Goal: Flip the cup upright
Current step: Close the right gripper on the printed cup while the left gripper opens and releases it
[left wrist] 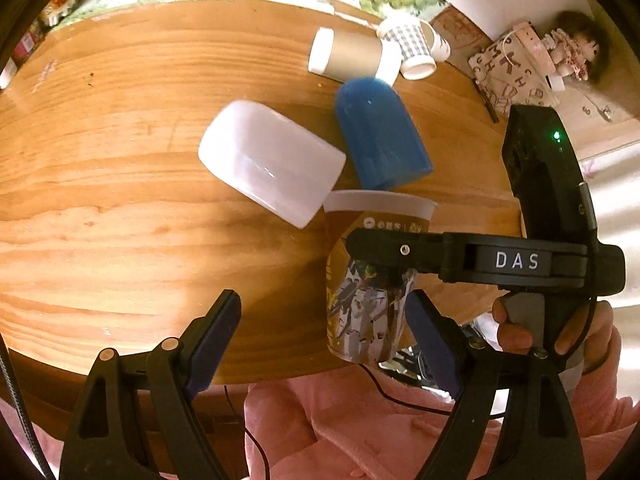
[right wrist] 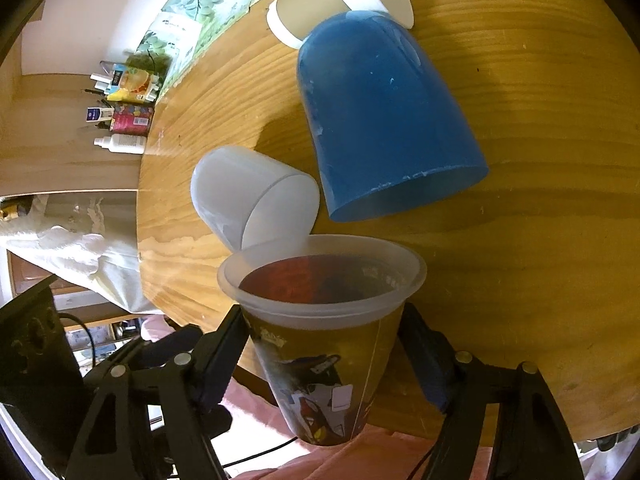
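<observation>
Right hand-held gripper (right wrist: 324, 354): closed on the printed cup (right wrist: 320, 340), one finger on each side of its wall just under the rim; in the left wrist view it reaches across from the right and hides the cup's middle.
Left hand-held gripper (left wrist: 324, 332): jaws spread wide and holding nothing; it hangs just beside the printed cup, whose lower part shows between its fingers, and I cannot tell whether either pad touches.
Printed cup: at the near edge of the tabletop (left wrist: 100, 200), mouth up and leaning a little toward the camera, its base out past the edge, so it seems carried, not resting.
White cup (left wrist: 272, 168): on its side, just beyond the printed cup's rim.
Blue cup (left wrist: 380, 136): on its side or tipped, next to the white one, its open end near the printed cup's rim.
Other cups: a brown-sleeved paper cup (left wrist: 352, 56) and a checked cup (left wrist: 412, 48) lie farther back.
Step in hand: by my reading, the turn itself is nearly done and the set-down remains.
Next move: likely level the cup, bring it over bare wood clear of the white and blue cups, lower until the base sits flat, then release.
Risk: the rim could nudge the white cup.
</observation>
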The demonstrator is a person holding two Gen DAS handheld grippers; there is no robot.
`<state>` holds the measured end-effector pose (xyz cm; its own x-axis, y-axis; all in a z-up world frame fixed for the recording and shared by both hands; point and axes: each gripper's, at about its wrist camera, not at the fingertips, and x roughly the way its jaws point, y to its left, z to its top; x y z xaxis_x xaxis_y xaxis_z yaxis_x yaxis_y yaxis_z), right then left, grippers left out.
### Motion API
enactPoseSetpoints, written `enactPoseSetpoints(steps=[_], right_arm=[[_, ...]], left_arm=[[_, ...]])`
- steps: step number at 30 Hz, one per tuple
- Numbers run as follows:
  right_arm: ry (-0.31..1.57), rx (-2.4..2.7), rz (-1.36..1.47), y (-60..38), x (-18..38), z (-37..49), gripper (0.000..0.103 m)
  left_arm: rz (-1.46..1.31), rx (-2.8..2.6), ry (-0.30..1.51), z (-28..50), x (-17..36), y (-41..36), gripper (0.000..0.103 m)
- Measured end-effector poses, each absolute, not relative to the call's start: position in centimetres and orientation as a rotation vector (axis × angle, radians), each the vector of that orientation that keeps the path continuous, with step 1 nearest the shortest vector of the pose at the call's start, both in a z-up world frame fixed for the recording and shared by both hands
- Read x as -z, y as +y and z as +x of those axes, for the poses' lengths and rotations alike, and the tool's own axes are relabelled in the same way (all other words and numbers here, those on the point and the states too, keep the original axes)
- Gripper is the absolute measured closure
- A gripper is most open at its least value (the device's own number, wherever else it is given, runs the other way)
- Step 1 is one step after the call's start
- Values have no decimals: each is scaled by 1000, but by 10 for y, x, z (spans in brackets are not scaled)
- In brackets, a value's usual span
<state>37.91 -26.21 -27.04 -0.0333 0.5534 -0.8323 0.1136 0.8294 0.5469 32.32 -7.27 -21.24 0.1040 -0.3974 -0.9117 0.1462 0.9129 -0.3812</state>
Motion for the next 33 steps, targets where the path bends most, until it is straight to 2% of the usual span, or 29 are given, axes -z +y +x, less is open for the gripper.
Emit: enactPoseSetpoints(steps=[10, 33], right_arm=[[1537, -374, 502, -255, 266, 376, 28], [1161, -265, 423, -254, 227, 316, 28]], left_arm=[[-203, 337, 1286, 316, 205, -62, 17], [-78, 333, 1102, 259, 178, -62, 17]])
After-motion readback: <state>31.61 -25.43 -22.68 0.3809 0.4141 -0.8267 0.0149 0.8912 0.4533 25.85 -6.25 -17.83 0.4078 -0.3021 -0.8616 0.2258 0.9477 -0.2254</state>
